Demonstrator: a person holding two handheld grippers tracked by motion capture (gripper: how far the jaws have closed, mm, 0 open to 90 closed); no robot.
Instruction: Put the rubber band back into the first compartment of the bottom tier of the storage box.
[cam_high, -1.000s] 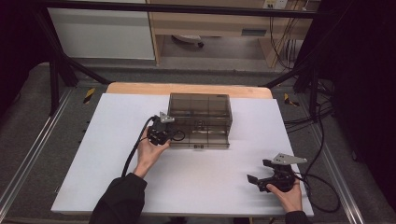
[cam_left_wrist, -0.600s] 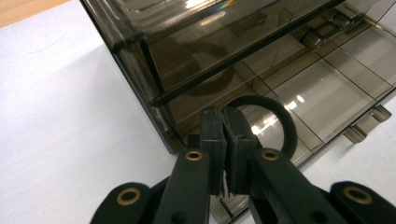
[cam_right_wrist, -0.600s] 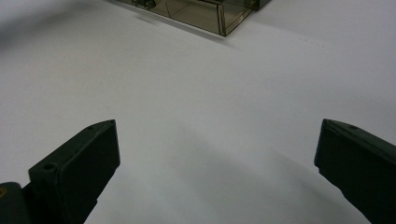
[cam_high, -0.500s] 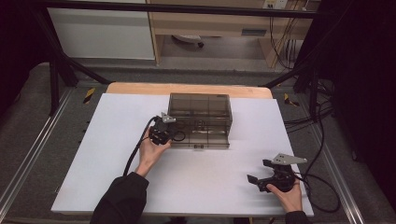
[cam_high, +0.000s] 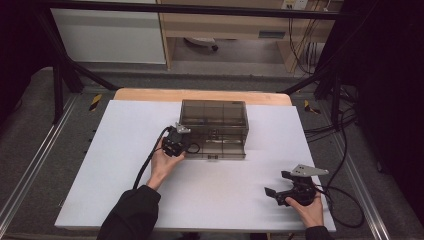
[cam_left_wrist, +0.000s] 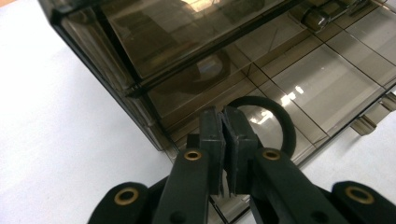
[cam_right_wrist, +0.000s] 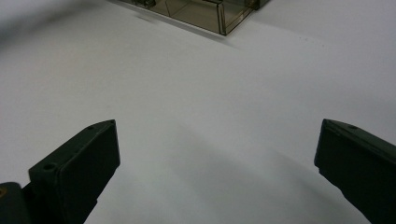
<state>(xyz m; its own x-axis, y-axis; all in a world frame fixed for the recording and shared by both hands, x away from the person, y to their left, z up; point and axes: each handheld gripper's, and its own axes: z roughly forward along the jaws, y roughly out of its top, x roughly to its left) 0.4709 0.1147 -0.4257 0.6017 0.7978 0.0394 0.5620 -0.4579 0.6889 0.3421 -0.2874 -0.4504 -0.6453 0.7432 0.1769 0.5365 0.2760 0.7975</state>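
A smoky see-through plastic box (cam_high: 215, 125) stands mid-table with its front flap folded down flat. My left gripper (cam_high: 184, 146) is at the box's left front corner, over the flap. In the left gripper view its jaws (cam_left_wrist: 224, 114) are pressed together, and a black ring (cam_left_wrist: 286, 128) loops out from their tips over the divided flap (cam_left_wrist: 327, 79); the ring's near edge is hidden behind the pads. From above, the ring (cam_high: 194, 148) shows as a small loop beside that gripper. My right gripper (cam_high: 275, 182) rests at the table's front right, open, with bare white table between its jaws (cam_right_wrist: 217, 135).
The white table (cam_high: 125, 175) has a wooden strip along its far edge. Cables trail from both grippers; the right one loops off the table's right side (cam_high: 345, 200). A corner of the box (cam_right_wrist: 205, 11) shows far off in the right gripper view.
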